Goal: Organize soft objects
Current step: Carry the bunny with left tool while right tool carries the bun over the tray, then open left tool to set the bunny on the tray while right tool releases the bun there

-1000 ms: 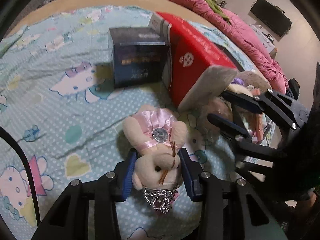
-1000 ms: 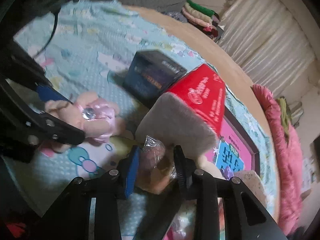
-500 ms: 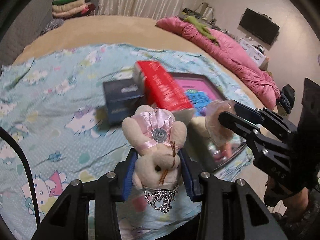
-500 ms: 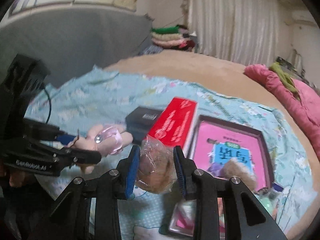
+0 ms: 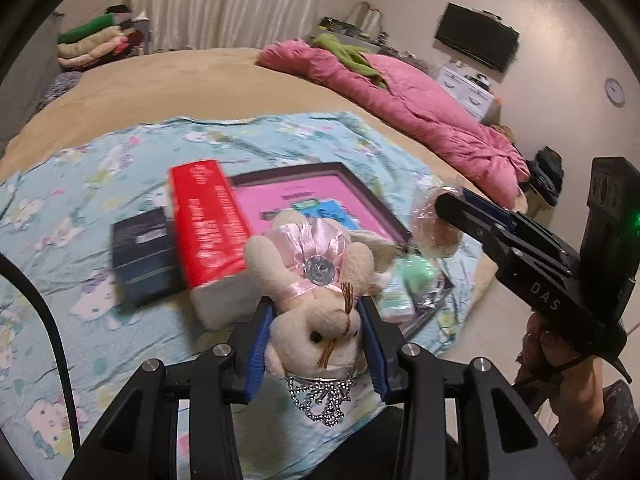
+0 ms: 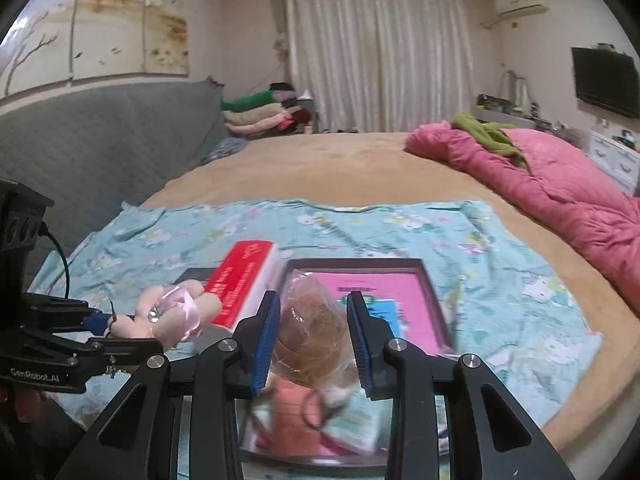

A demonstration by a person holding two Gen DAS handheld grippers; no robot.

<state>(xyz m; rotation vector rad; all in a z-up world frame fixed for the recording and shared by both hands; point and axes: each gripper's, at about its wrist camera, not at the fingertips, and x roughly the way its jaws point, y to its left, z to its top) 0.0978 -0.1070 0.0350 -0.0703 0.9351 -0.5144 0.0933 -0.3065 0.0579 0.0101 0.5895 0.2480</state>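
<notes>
Left view: my left claw (image 5: 316, 344) pinches the bunny (image 5: 316, 300) by its head, held up above the sheet (image 5: 80, 240). Right view: my right claw (image 6: 314, 334) grips a wrapped toy (image 6: 312, 332) (brownish, blurred) over the tray (image 6: 360, 264). Both are picked, neither placed; that step remains.

Red box (image 5: 208, 224) lettering blurred, plastic-wrapped toy (image 6: 312, 336) indistinct, tray (image 6: 320, 446) contents smeared
</notes>
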